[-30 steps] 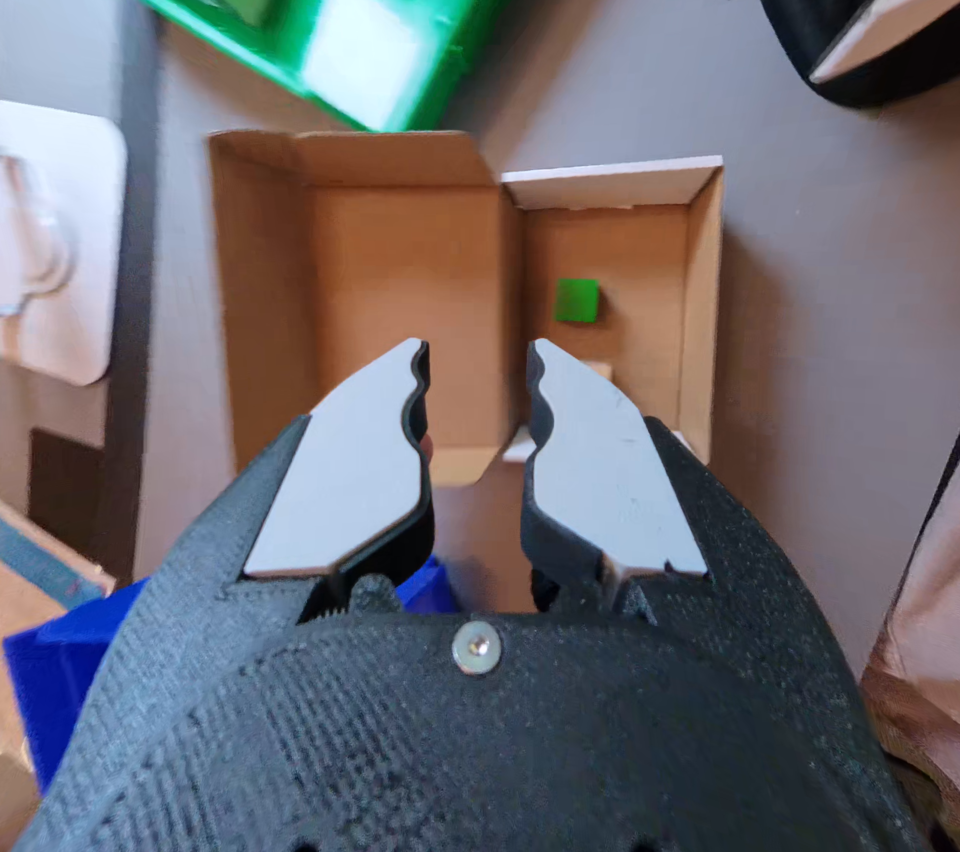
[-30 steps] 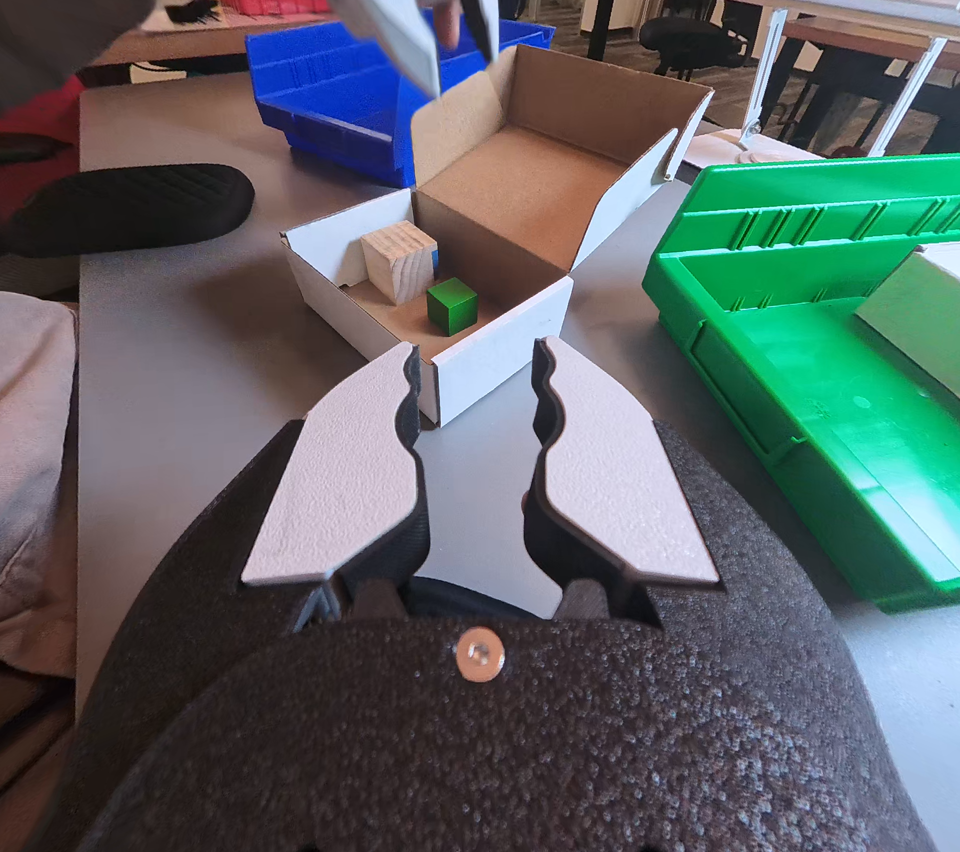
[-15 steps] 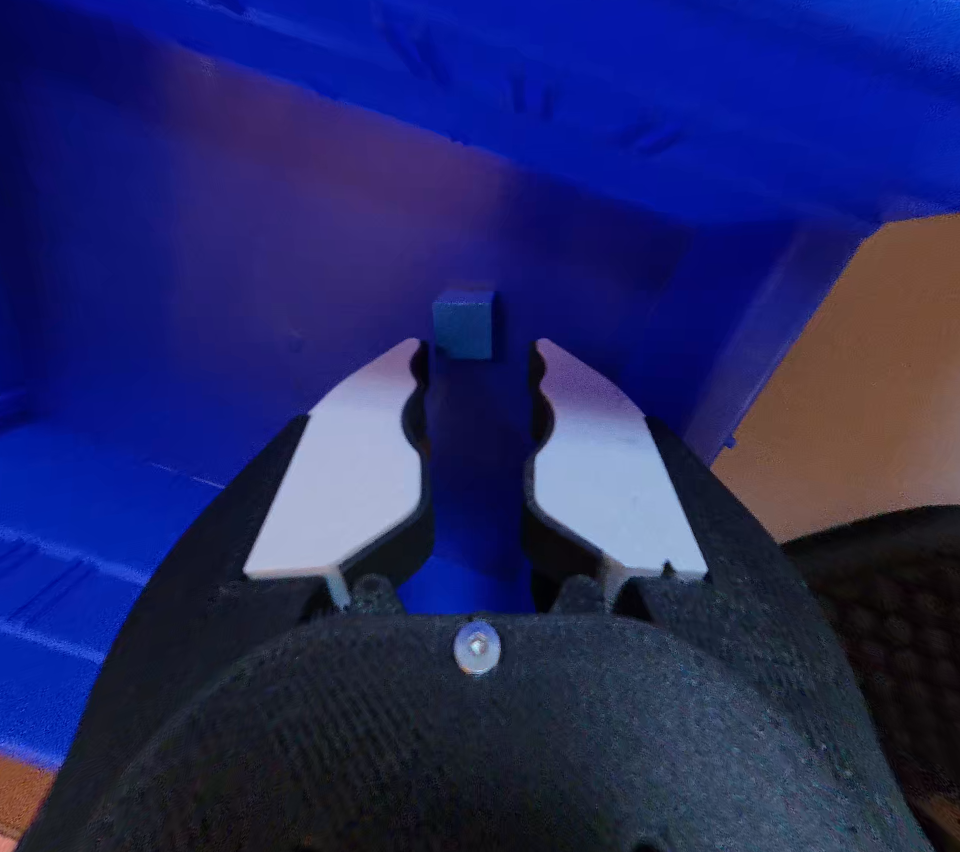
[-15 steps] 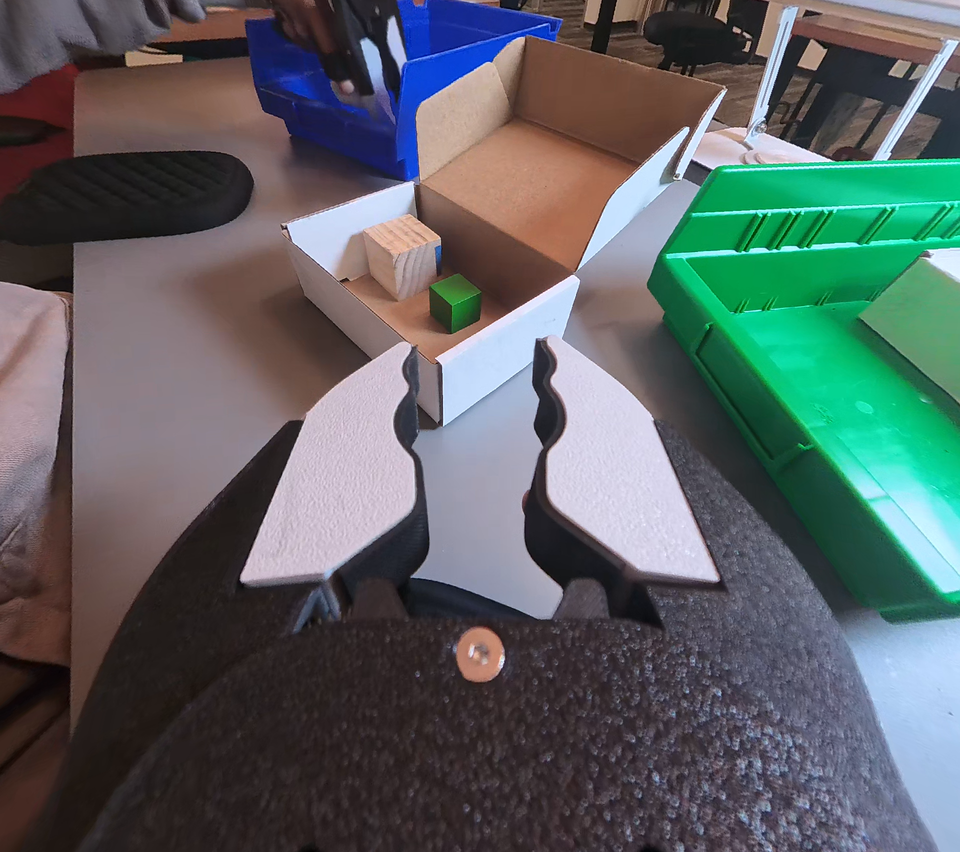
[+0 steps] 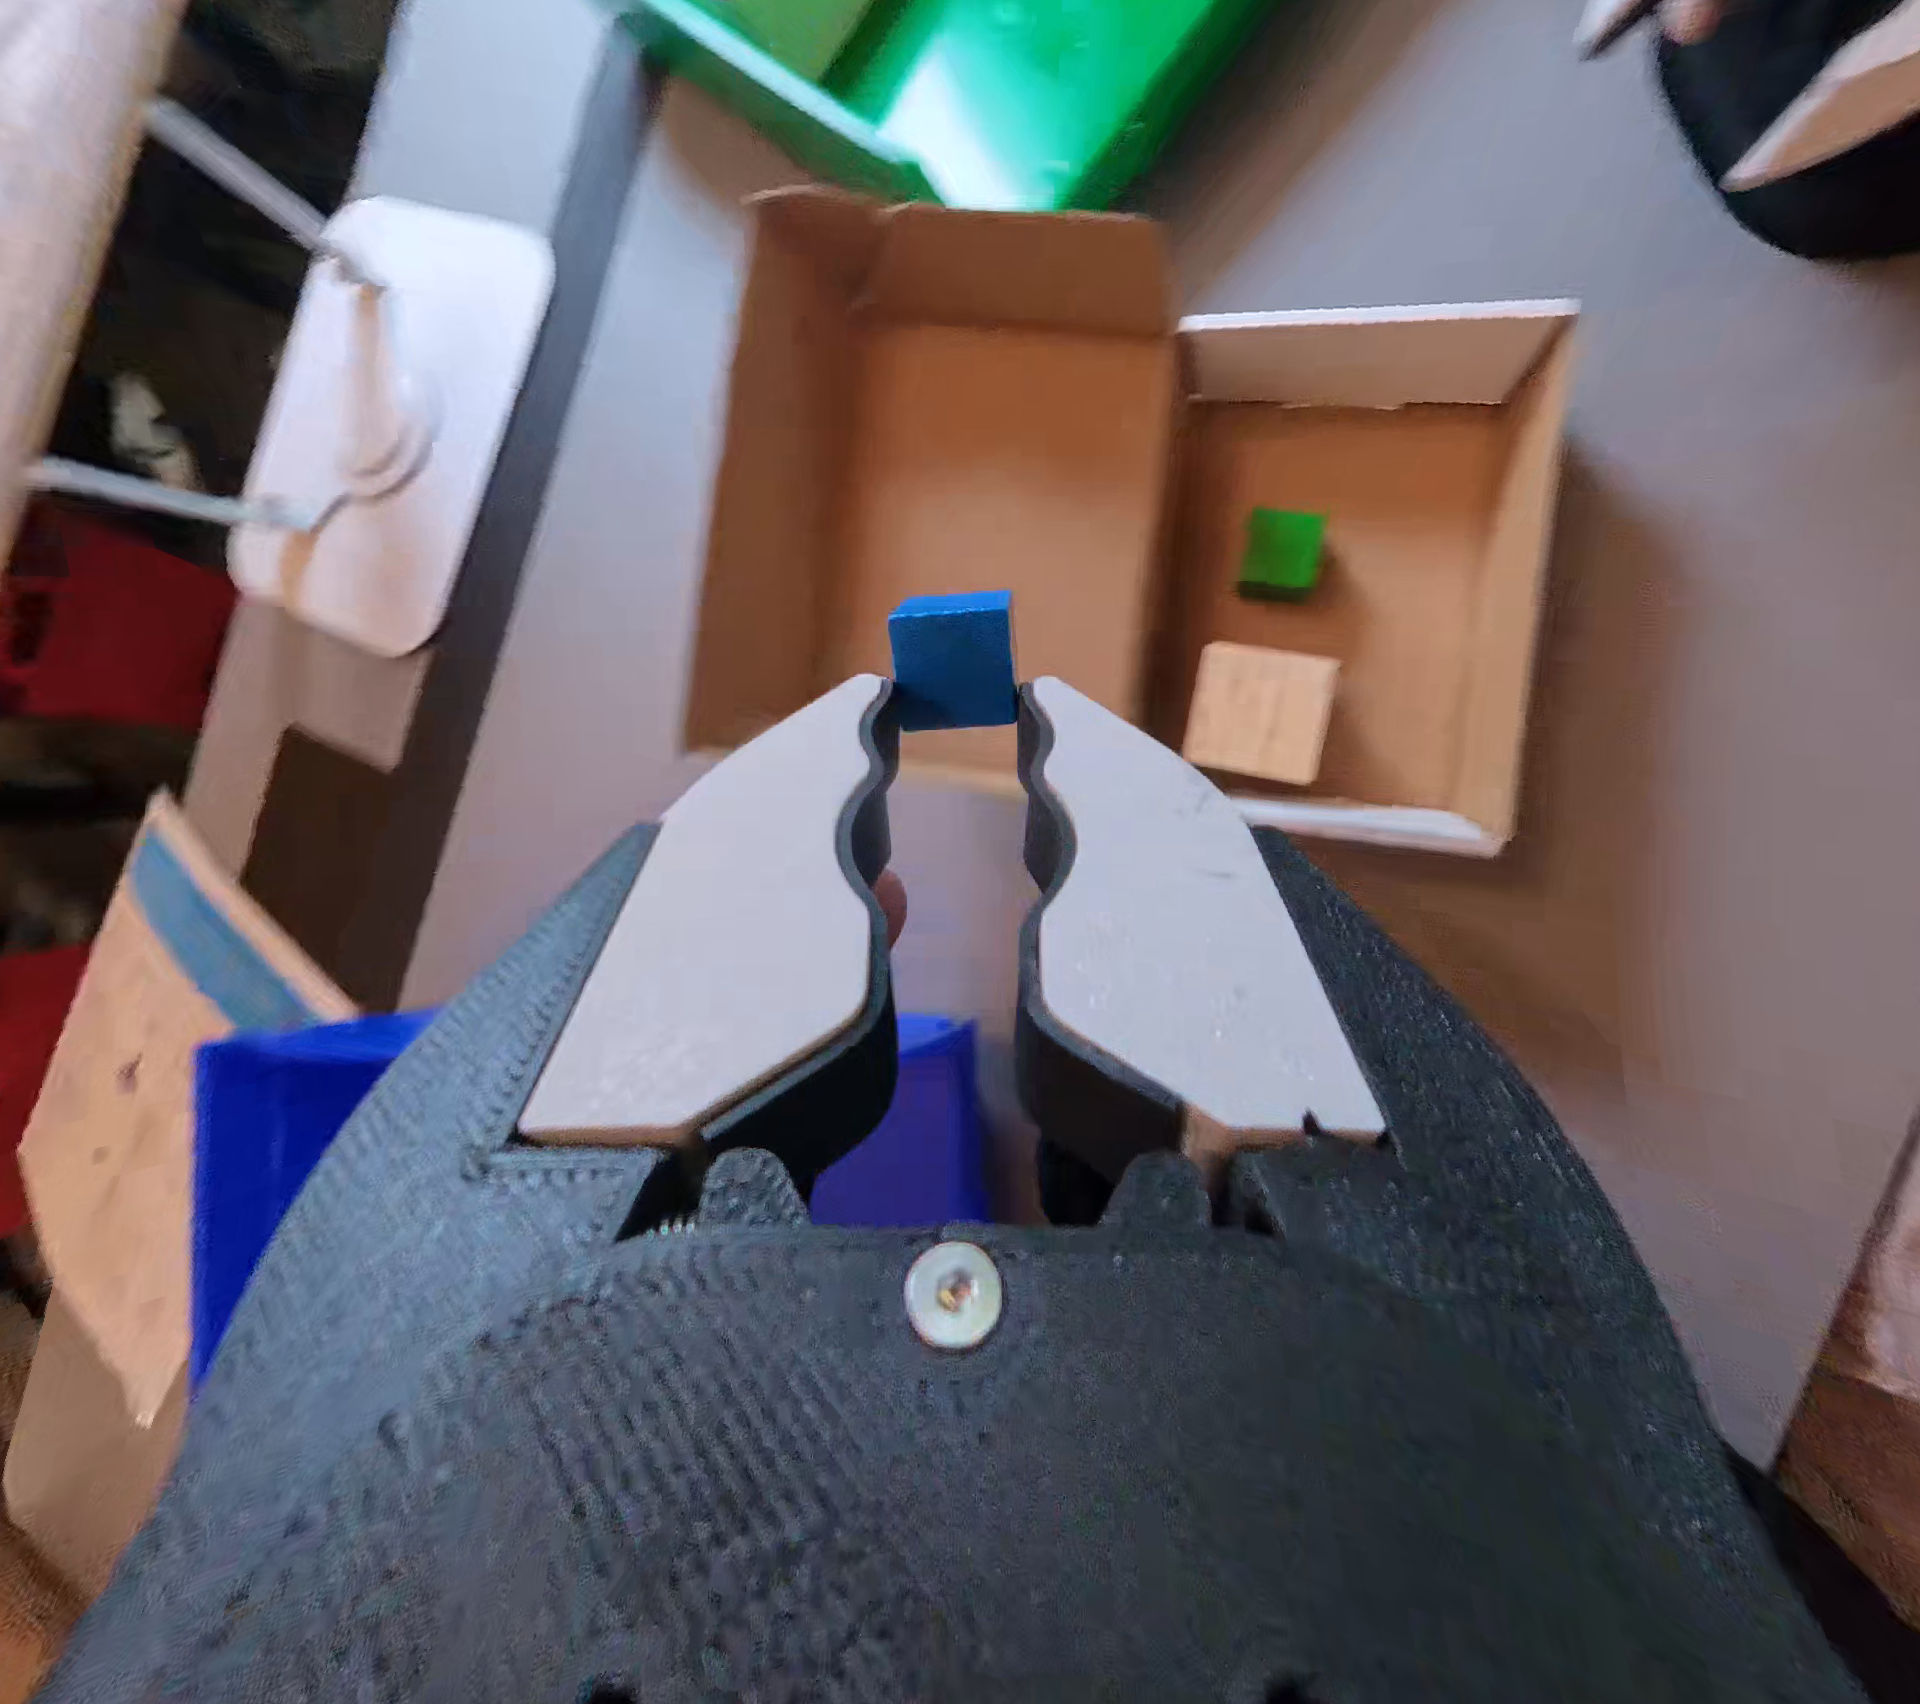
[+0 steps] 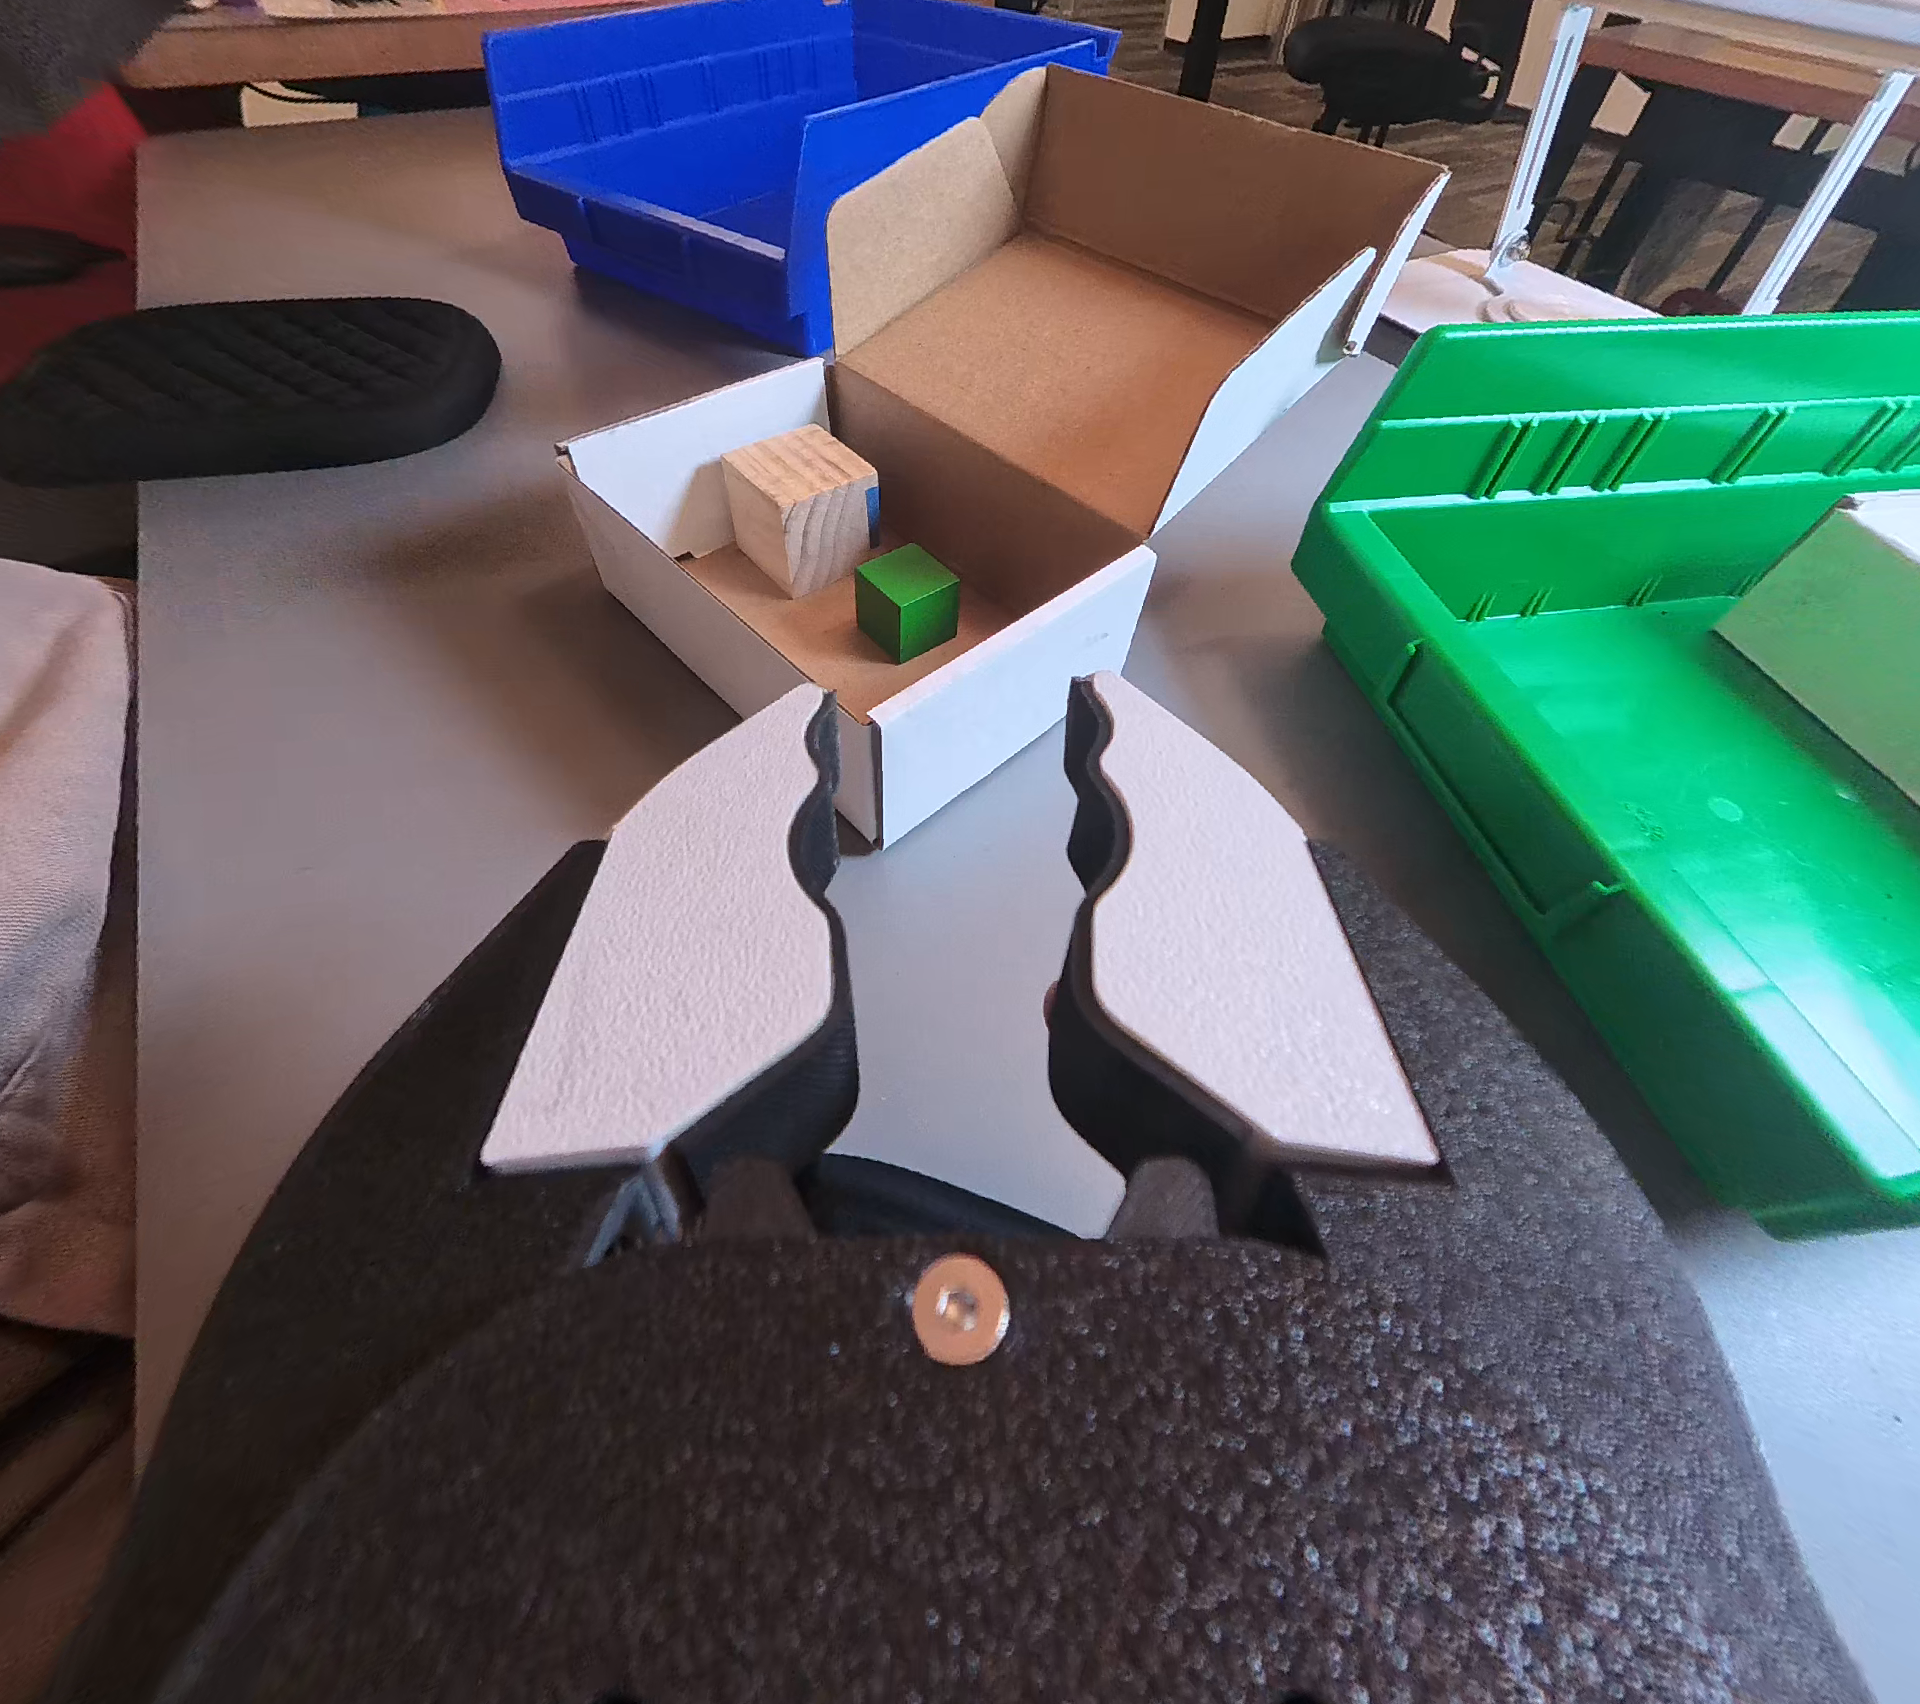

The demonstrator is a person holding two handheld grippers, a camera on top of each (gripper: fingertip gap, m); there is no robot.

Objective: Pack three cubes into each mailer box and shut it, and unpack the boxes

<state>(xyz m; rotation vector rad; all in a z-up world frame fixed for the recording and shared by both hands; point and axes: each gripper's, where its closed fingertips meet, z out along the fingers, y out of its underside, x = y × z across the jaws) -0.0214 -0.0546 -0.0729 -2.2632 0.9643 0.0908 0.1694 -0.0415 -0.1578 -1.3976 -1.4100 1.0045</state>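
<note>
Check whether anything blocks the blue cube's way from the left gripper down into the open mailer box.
Nothing visible does. The left gripper holds the blue cube in the air above the mailer box, whose lid is folded back. The wooden cube and green cube take up part of the floor, with bare floor beside them.

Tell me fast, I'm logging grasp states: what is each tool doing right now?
Left tool: closed on the blue cube, held above the open mailer box.
Right tool: open, holding nothing.

Three cubes: blue cube (image 5: 952,659), green cube (image 6: 906,601), wooden cube (image 6: 800,507); one mailer box (image 6: 997,719); two bins.
</note>
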